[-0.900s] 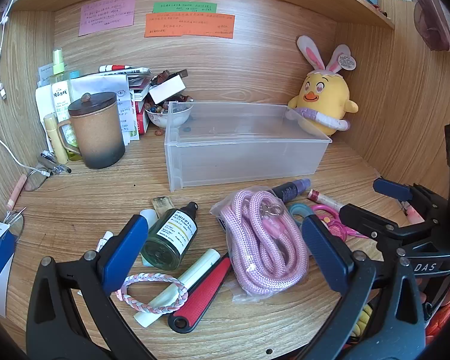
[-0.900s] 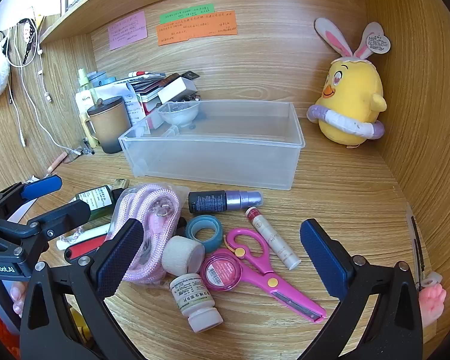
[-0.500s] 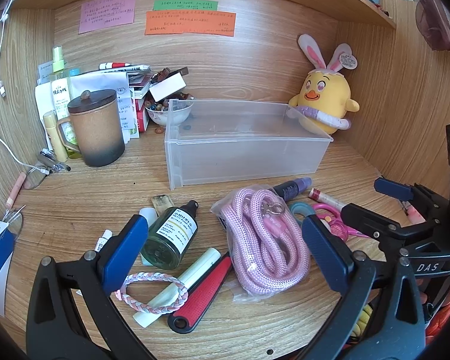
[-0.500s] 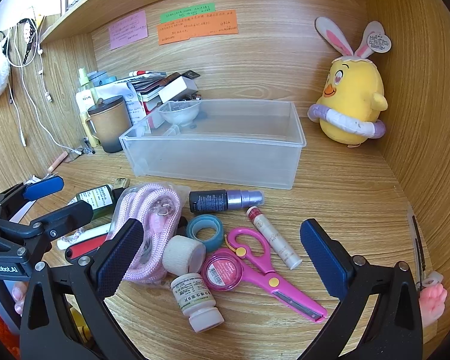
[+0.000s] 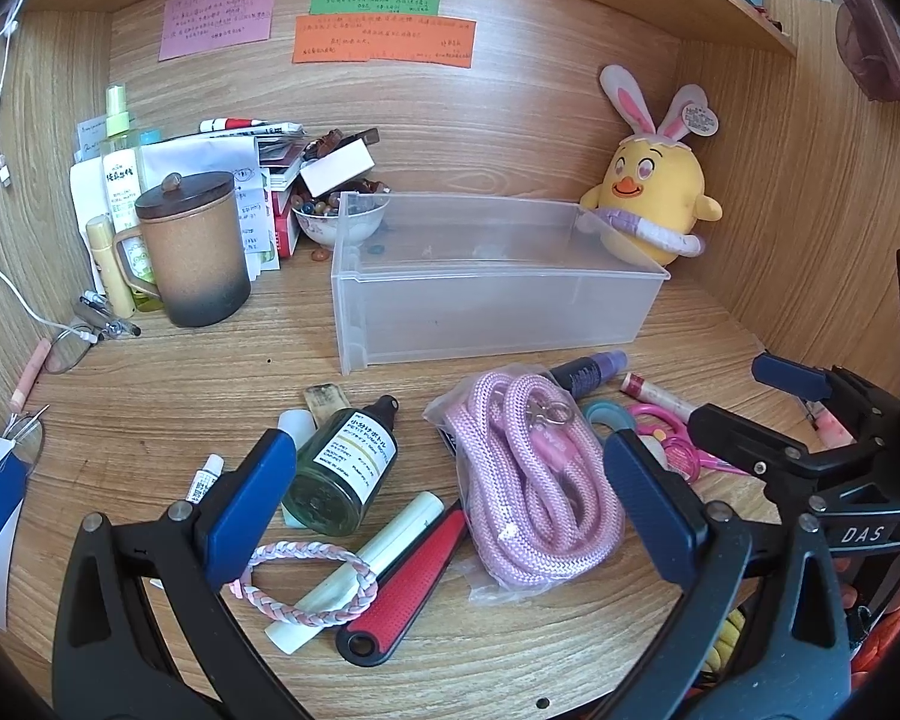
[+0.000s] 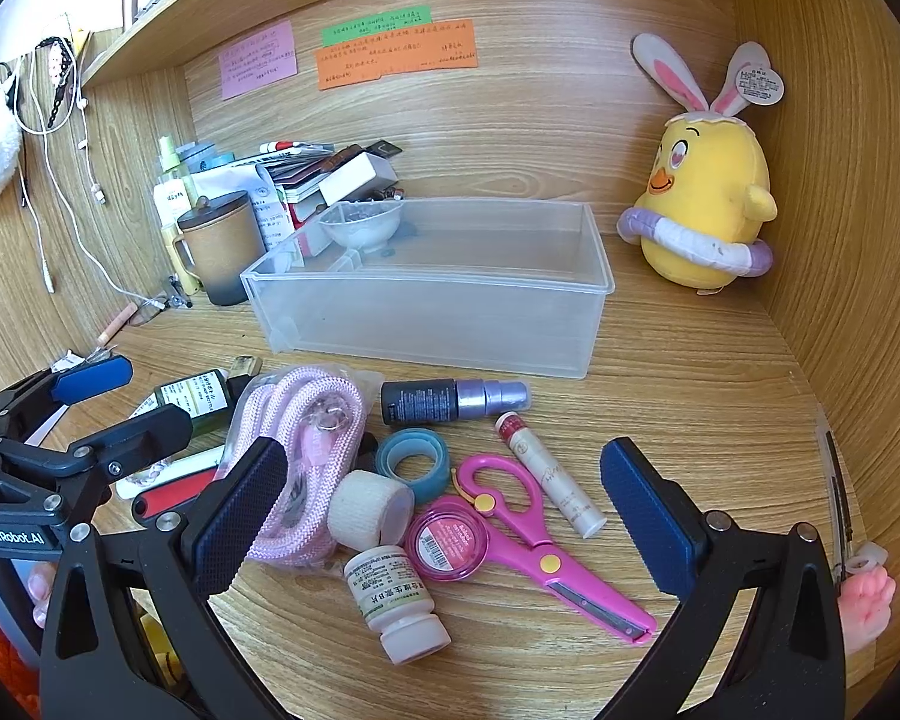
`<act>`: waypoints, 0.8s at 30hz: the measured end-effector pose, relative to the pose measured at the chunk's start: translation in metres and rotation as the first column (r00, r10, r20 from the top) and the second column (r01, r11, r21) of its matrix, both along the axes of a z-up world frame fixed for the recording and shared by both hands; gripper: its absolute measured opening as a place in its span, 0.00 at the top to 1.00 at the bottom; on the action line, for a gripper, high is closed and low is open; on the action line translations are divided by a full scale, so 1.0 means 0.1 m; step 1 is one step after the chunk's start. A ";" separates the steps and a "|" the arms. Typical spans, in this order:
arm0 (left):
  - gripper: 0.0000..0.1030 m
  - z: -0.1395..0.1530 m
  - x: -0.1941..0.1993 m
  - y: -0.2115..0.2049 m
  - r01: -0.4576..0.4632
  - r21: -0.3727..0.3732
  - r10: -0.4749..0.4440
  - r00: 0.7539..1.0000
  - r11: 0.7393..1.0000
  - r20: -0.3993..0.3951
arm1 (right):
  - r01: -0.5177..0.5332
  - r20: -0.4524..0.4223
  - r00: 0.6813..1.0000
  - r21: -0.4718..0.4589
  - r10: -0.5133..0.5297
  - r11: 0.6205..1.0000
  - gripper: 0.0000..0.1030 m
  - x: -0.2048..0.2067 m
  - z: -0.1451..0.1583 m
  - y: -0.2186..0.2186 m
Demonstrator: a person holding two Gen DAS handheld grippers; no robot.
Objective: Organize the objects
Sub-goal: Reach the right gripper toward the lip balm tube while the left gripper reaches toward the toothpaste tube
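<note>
Comparing with a moment ago, nothing has shifted: your left gripper [image 5: 444,492] and right gripper [image 6: 444,513] hover wide open, empty. Pink rope [image 5: 531,480], scissors [image 6: 531,525] lie on the desk [image 6: 690,396]; clear bin [image 6: 450,306] empty, sorting unstarted.

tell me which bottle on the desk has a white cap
The small white pill bottle lying nearest the right gripper; the green bottle and purple spray have dark caps.

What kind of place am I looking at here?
Probably a personal study desk set in a wooden alcove at home or in a dorm: handwritten sticky notes on the back wall, a lidded mug, and a plush chick in the corner.
</note>
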State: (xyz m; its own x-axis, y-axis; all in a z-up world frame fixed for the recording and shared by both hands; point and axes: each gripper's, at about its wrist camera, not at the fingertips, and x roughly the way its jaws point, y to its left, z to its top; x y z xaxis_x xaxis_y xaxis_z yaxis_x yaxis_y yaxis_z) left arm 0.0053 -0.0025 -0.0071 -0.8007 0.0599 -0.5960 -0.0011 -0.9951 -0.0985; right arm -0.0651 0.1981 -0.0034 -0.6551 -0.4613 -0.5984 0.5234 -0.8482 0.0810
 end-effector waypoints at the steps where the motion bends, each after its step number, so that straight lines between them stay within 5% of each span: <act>1: 0.00 0.00 0.00 0.00 0.000 0.000 0.000 1.000 1.000 -0.002 | 0.000 0.000 1.000 0.000 0.000 1.000 0.00 0.00 0.00 0.00; 15: 0.00 0.02 0.01 0.01 0.036 0.018 -0.037 0.999 0.999 0.008 | 0.004 0.002 1.000 -0.004 -0.004 1.000 0.00 -0.01 -0.01 0.00; 24: 0.00 0.16 0.05 -0.34 -0.030 0.012 0.030 0.999 0.999 -0.012 | 0.039 0.022 0.999 -0.019 -0.038 0.999 0.00 -0.20 -0.03 0.20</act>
State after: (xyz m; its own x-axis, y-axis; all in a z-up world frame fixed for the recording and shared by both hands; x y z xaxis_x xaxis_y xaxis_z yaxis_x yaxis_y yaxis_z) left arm 0.0106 -0.0366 0.0084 -0.8093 0.0430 -0.5858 0.0271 -0.9935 -0.1103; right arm -0.0847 0.2182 -0.0061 -0.6593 -0.4479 -0.6039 0.4882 -0.8659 0.1092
